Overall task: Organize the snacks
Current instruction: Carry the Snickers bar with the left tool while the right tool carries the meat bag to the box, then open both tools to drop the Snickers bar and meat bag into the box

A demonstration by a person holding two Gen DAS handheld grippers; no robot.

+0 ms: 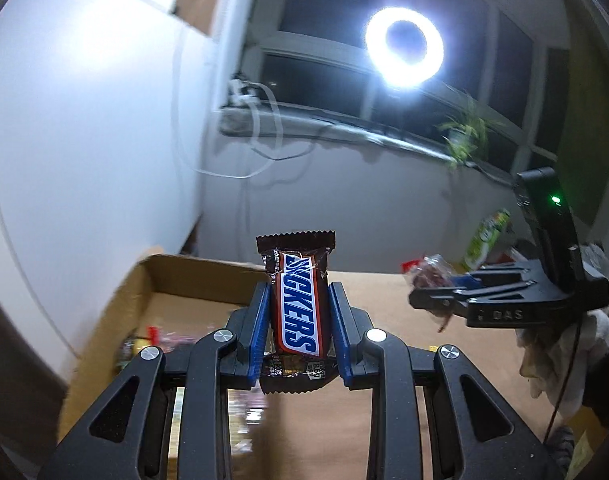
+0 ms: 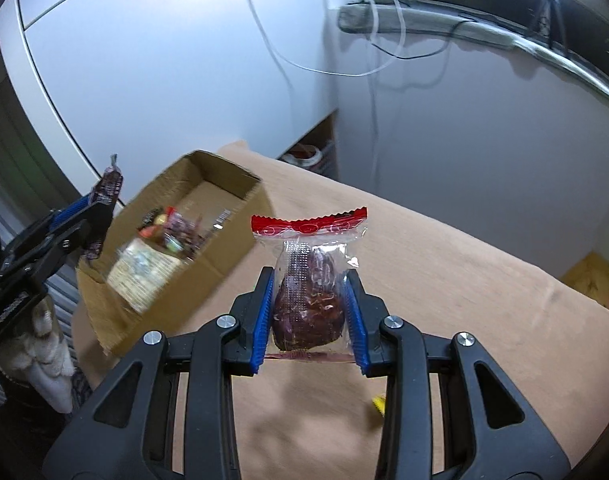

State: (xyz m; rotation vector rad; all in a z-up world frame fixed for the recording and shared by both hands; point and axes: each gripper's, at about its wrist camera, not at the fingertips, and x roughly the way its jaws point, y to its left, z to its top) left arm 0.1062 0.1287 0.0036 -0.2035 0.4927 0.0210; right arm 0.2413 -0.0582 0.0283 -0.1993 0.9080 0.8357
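My left gripper (image 1: 299, 292) is shut on a brown Snickers bar (image 1: 300, 308) and holds it upright in the air, above the near edge of an open cardboard box (image 1: 152, 284). My right gripper (image 2: 309, 280) is shut on a clear packet with a red top holding a dark red snack (image 2: 308, 300), above the tan table (image 2: 444, 280). In the right wrist view the left gripper (image 2: 100, 204) sits at the left beside the box (image 2: 232, 256), which holds several snacks. In the left wrist view the right gripper (image 1: 432, 296) is at the right with its packet.
A green snack bag (image 1: 486, 236) stands at the table's far right. A small yellow item (image 2: 379, 402) lies on the table near me. White walls, hanging cables and a window sill lie behind. A ring light (image 1: 404, 46) glares above.
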